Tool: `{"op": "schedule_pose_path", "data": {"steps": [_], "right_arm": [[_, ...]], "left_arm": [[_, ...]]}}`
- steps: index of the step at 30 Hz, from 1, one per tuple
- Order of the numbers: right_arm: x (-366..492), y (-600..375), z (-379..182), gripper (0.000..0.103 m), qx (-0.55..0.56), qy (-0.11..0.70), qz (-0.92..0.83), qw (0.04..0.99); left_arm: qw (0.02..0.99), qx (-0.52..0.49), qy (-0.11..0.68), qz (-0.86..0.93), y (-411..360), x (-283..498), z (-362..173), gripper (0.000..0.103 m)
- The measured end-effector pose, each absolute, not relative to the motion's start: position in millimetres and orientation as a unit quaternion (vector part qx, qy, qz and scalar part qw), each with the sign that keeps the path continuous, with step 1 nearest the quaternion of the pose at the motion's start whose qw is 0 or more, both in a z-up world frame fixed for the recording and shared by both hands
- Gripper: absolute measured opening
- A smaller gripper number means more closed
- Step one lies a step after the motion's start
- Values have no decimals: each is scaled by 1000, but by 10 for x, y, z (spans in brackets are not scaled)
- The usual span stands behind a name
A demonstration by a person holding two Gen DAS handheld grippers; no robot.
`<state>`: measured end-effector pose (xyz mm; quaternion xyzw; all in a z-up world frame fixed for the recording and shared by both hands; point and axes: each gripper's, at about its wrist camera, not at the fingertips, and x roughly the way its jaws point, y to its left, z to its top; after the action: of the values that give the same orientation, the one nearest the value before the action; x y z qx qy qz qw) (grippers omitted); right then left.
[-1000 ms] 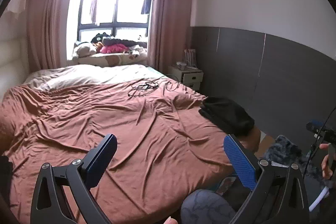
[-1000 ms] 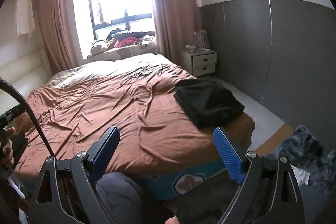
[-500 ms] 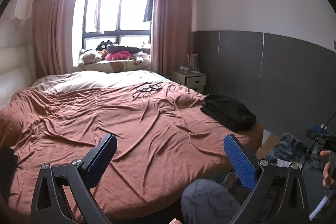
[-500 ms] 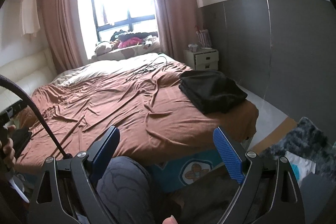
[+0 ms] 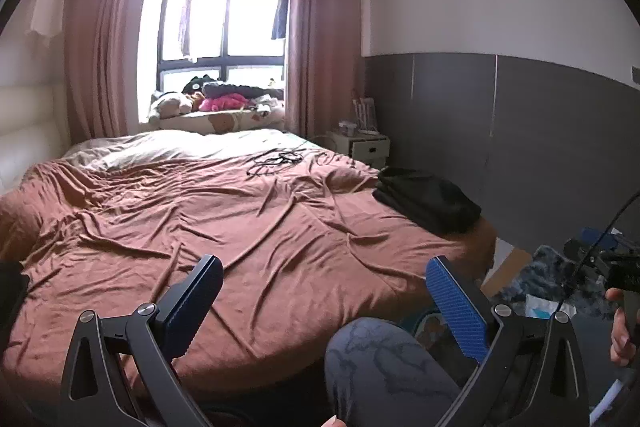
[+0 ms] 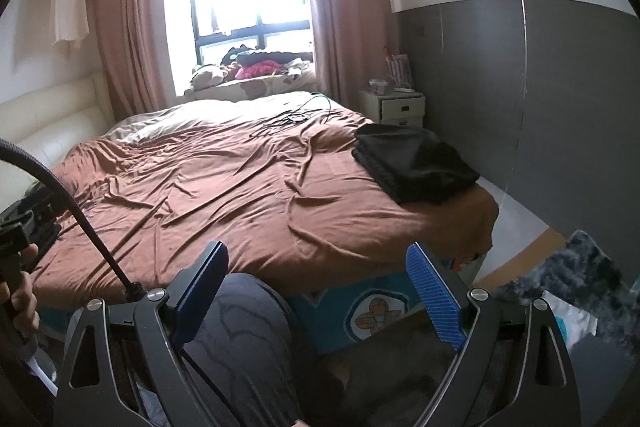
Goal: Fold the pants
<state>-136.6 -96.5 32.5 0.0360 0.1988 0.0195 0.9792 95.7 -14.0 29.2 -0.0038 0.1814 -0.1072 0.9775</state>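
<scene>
Pants (image 5: 428, 197), black and already lying as a folded-looking stack, sit on the far right corner of the bed (image 5: 240, 227) in your left wrist view, well ahead of your left gripper (image 5: 324, 307) and off to its right. That gripper stands wide, nothing between its blue pads, and it hangs over the near edge of the brown sheet with your knee (image 5: 384, 367) below it. Your right hand (image 5: 622, 323) shows at the right border, gripping the other tool's handle.

From your right wrist view the pants (image 6: 416, 163) lie up and to the right of the right gripper (image 6: 316, 291), again well apart from it, with open brown sheet between. Their long axis runs from the far left corner of the stack down toward the bed's right edge, roughly slanting away from you. Your right gripper is also spread wide and holds nothing. A tangle of cable (image 6: 292, 119) lies farther up the bed, clear of the stack.

Judging by both views, your right hand is the nearer one: the stack lies closer to that side, so the left would have to cross farther over the bed.
</scene>
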Motion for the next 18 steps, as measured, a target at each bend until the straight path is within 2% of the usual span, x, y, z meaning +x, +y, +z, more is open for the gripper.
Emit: {"op": "schedule_pose_path", "data": {"steps": [11, 18], "right_arm": [[-1437, -964, 248, 90, 42, 195, 24, 980], [-1482, -892, 231, 97, 21, 181, 18, 983]], "left_arm": [[979, -1, 174, -108, -235, 845, 205, 102], [979, -8, 175, -108, -220, 812, 197, 103]]}}
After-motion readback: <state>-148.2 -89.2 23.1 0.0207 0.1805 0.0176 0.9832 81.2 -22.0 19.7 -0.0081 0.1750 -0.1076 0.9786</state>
